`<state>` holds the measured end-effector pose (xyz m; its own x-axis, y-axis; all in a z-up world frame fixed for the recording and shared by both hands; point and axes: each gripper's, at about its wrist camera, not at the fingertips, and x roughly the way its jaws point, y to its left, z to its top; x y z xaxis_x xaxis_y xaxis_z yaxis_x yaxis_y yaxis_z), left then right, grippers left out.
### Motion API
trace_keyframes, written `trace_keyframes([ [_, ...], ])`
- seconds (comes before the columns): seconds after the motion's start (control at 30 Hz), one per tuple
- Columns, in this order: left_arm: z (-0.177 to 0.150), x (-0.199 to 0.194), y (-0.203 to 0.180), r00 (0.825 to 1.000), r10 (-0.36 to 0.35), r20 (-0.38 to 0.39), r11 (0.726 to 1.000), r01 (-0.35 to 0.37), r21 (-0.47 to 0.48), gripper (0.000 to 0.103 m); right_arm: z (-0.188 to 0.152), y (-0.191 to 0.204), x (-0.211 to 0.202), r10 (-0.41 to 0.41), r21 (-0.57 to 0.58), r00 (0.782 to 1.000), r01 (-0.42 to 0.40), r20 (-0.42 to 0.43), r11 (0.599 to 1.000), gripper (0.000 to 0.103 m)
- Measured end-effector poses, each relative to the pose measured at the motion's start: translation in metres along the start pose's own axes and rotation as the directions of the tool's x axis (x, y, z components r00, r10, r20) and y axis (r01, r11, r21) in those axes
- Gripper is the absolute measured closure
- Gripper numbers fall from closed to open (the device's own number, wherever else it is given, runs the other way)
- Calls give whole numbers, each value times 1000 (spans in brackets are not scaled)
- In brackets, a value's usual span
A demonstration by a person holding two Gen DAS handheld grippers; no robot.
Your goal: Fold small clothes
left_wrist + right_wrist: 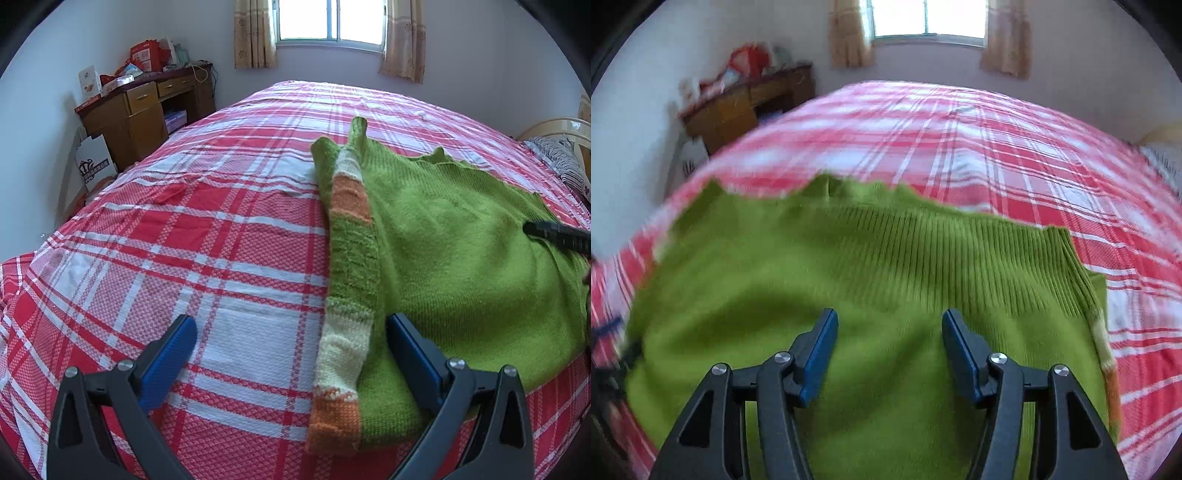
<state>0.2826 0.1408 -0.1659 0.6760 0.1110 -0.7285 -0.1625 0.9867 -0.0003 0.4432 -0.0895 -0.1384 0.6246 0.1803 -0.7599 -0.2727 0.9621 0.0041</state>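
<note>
Green knitted sweater (461,251) lay flat on plaid bed (221,240), striped sleeve (351,236) folded in. Left hand-held gripper (291,347) — released; right hand-held gripper (890,343) released, empty. Soft, floppy, probably stretchy — best pinched at ribbed hem (923,240).

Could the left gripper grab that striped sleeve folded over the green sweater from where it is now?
Probably yes. The left gripper is open, and the striped sleeve already lies between its two fingers, on top of the green sweater. Nothing covers the sleeve; the right gripper is open over the sweater's body.
</note>
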Motion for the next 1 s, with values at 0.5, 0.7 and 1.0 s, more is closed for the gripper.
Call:
trace_keyframes([
  [0.5, 3, -19, 18, 998, -39, 39, 999, 39, -8, 0, -50, 19, -67, 9, -93, 994, 1, 108, 996, 42],
  [0.7, 28, -15, 37, 997, -62, 42, 998, 62, 14, 0, -63, 84, -92, 108, -242, 978, -62, 180, 968, 42],
  [1.0, 68, 16, 40, 978, -207, 4, 977, 207, -57, 0, -91, 184, -91, 175, -458, 964, -65, 202, 887, 42],
])
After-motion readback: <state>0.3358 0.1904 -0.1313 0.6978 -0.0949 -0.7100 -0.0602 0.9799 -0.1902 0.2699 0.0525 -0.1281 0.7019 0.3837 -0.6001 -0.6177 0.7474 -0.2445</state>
